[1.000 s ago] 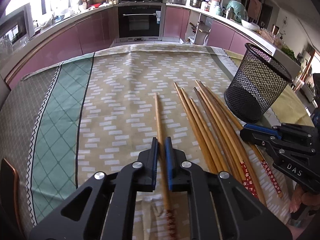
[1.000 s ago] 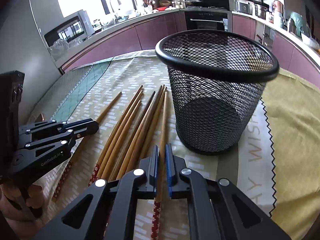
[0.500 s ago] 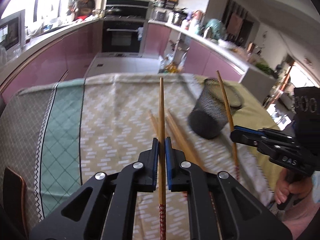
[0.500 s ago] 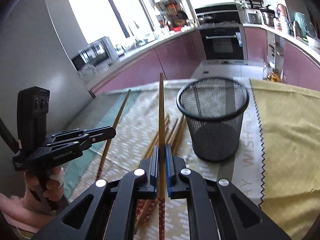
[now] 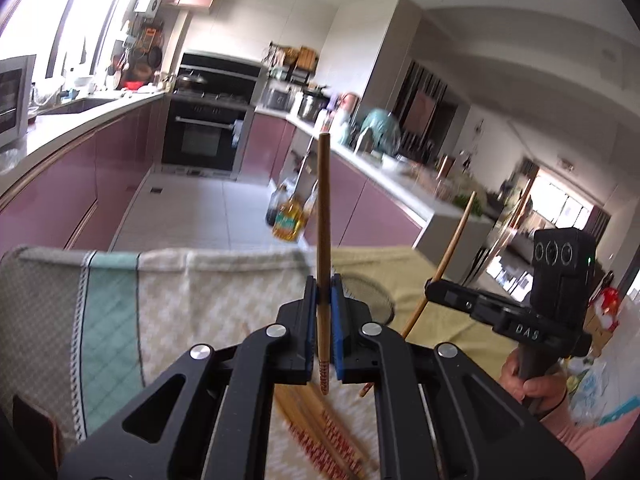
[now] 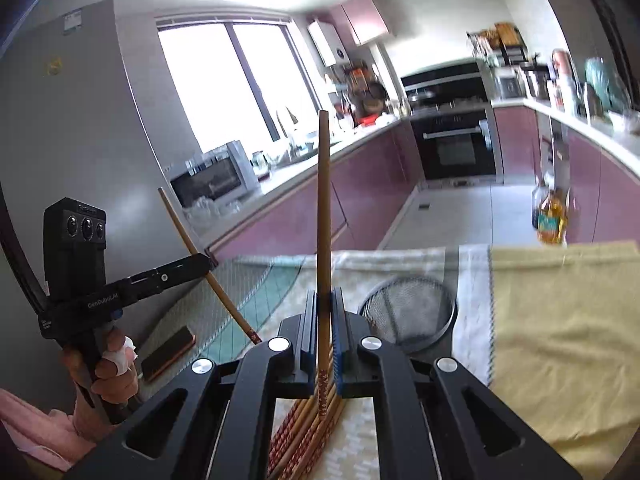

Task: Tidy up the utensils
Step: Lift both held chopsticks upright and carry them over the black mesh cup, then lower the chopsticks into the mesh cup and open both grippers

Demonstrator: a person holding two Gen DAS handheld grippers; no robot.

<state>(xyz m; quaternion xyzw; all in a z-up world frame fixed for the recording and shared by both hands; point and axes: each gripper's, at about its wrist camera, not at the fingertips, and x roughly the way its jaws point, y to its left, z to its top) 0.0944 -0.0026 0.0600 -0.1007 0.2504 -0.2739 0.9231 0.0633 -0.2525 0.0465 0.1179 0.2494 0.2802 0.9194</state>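
My left gripper point(image 5: 323, 292) is shut on a wooden chopstick point(image 5: 323, 216) that stands nearly upright, red-patterned end hanging below the jaws. My right gripper point(image 6: 324, 304) is shut on a second chopstick point(image 6: 324, 200), also upright. Each gripper shows in the other's view: the right gripper point(image 5: 430, 286) with its slanted chopstick point(image 5: 454, 246), the left gripper point(image 6: 208, 260) with its chopstick point(image 6: 192, 240). The black mesh cup point(image 6: 412, 314) stands on the tablecloth below, just right of the right gripper. Several more chopsticks point(image 6: 308, 428) lie on the cloth beneath the grippers.
A patterned tablecloth point(image 5: 180, 304) with a green stripe covers the table; a yellow cloth point(image 6: 560, 340) lies to the right. A dark phone point(image 6: 168, 354) rests near the left edge. Beyond the table are pink kitchen cabinets, an oven point(image 5: 208, 140) and an oil bottle point(image 5: 288, 220) on the floor.
Both grippers have risen from the table, each lifting one chopstick off the cloth and tipping up. The mesh cup and the lying chopsticks have dropped low in both views.
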